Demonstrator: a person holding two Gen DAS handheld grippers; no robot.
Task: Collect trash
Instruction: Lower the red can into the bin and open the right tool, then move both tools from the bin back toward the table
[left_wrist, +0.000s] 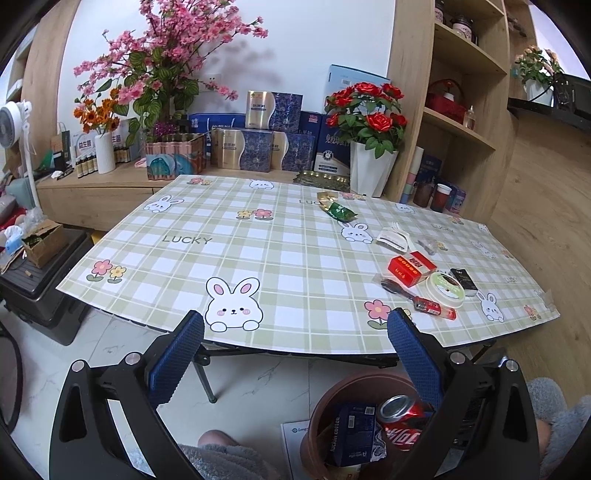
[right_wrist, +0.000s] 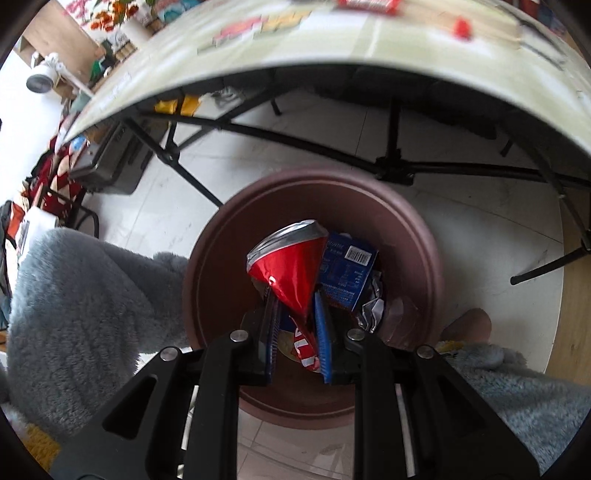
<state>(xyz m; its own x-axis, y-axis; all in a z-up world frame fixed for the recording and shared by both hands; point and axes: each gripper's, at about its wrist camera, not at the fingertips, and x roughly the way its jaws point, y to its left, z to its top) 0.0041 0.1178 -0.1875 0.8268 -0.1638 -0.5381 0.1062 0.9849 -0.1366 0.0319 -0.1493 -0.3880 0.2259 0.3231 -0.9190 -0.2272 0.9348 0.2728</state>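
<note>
In the left wrist view the left gripper (left_wrist: 295, 363) has its jaws wide open with nothing between them, hovering over the near edge of the worktop (left_wrist: 258, 258), which wears a green checked cloth with rabbits and flowers. On the right half of the cloth lies the trash: a green wrapper (left_wrist: 340, 212) toward the back, a white packet (left_wrist: 393, 236) in front of it, a red box (left_wrist: 410, 268) further forward, a round white lid (left_wrist: 445, 290) just right of the box, a black packet (left_wrist: 464, 280) touching the lid's far side, and a plastic fork (left_wrist: 400, 290) with a red wrapper (left_wrist: 436, 308) by its handle. At the bottom of the frame, on the floor under the worktop's edge, stands a brown bin (left_wrist: 317, 417) with a crushed red can (left_wrist: 400, 421) and a blue coffee box (left_wrist: 351, 435) in it

In the right wrist view the right gripper (right_wrist: 295, 328) points steeply down into the brown bin (right_wrist: 218, 273) at the centre of the frame. Its jaws are closed on the crushed red can (right_wrist: 291, 266), which sticks out above the fingertips, over the blue box (right_wrist: 347, 273) and some crumpled foil (right_wrist: 373, 306). Grey fleece sleeves (right_wrist: 81, 302) fill the lower left and lower right corners
</note>
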